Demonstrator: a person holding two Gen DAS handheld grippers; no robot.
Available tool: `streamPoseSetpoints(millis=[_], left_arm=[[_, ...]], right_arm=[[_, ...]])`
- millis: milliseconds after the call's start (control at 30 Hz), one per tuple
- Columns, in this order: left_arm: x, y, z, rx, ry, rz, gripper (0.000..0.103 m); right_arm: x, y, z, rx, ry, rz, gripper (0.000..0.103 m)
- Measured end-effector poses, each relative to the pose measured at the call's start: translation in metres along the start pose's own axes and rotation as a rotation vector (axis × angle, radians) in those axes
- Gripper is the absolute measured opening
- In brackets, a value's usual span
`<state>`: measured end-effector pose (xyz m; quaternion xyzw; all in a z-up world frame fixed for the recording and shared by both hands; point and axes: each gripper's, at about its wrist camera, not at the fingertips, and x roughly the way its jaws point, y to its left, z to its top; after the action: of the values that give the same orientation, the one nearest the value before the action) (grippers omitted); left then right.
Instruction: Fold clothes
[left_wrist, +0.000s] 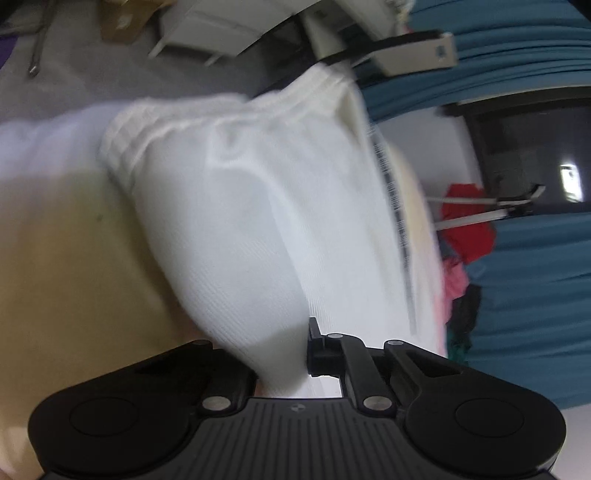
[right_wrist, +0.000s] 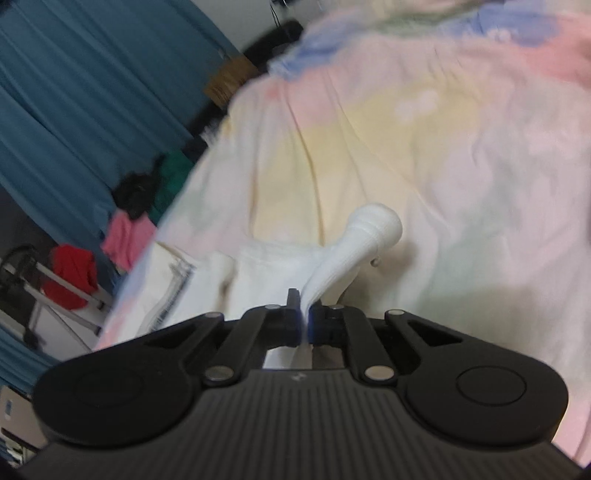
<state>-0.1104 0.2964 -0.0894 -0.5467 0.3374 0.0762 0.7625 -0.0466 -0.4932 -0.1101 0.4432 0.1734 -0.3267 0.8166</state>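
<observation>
- Left wrist view: the left gripper (left_wrist: 284, 360) has the white garment (left_wrist: 258, 206) bunched between its jaws, cloth filling the gap; only the right finger shows, the left is hidden behind the fabric, so it looks clamped on the cloth.
- The garment stretches away from the jaws, its ribbed band (left_wrist: 221, 114) at the far end, all blurred.
- Beneath it lies a tan surface (left_wrist: 66, 251); beyond that a grey floor (left_wrist: 92, 74) and pale furniture (left_wrist: 221, 29).
- To the right hang blue curtains (left_wrist: 517, 48), with a red cloth (left_wrist: 467, 218) on a metal rack (left_wrist: 480, 206) and a dark screen (left_wrist: 535, 147).
- Right wrist view: the right gripper (right_wrist: 303, 325) has its jaws nearly together, pinching a thin twist of the white garment (right_wrist: 347, 254), which rises to a rounded ribbed end.
- Behind it spreads a pastel sheet (right_wrist: 443, 147) in pink, yellow and blue patches.
- On the left are blue curtains (right_wrist: 74, 92), red cloth (right_wrist: 72, 273), pink cloth (right_wrist: 125, 236) and dark clothes (right_wrist: 136, 188) piled near the rack (right_wrist: 70, 295).
</observation>
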Motion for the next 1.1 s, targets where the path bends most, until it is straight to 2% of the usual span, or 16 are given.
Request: streamPoseSetpoints(millis=[200, 333, 433, 567, 633, 700, 800, 867, 933, 1100], left_arm=[[-0.038, -0.021, -0.014, 0.099, -0.152, -0.113, 0.007], [-0.064, -0.026, -0.019, 0.138, -0.226, -0.159, 0.006], [-0.062, -0.048, -0.007, 0.177, -0.229, -0.148, 0.006], [-0.040, -0.097, 0.020, 0.231, -0.220, -0.131, 0.006], [-0.021, -0.130, 0.038, 0.258, -0.245, -0.121, 0.006], [0.013, -0.165, 0.059, 0.274, -0.260, -0.109, 0.006], [0.075, -0.209, 0.092, 0.292, -0.257, -0.076, 0.007], [0.127, -0.236, 0.114, 0.311, -0.239, -0.009, 0.007], [0.166, -0.240, 0.120, 0.335, -0.224, 0.055, 0.007], [0.264, -0.251, 0.133, 0.393, -0.184, 0.215, 0.008]], right_arm=[[-0.029, 0.008, 0.007, -0.063, -0.120, 0.036, 0.006], [-0.048, 0.003, 0.009, -0.066, -0.151, 0.079, 0.006], [-0.052, 0.012, 0.012, -0.079, -0.153, 0.106, 0.006], [-0.038, 0.060, 0.027, -0.139, -0.167, 0.150, 0.006], [-0.021, 0.094, 0.035, -0.182, -0.180, 0.161, 0.006], [0.007, 0.132, 0.042, -0.216, -0.190, 0.161, 0.006], [0.058, 0.191, 0.047, -0.301, -0.209, 0.125, 0.006], [0.098, 0.222, 0.045, -0.352, -0.208, 0.094, 0.006], [0.146, 0.246, 0.040, -0.395, -0.189, 0.060, 0.006], [0.242, 0.263, 0.005, -0.487, -0.116, -0.035, 0.006]])
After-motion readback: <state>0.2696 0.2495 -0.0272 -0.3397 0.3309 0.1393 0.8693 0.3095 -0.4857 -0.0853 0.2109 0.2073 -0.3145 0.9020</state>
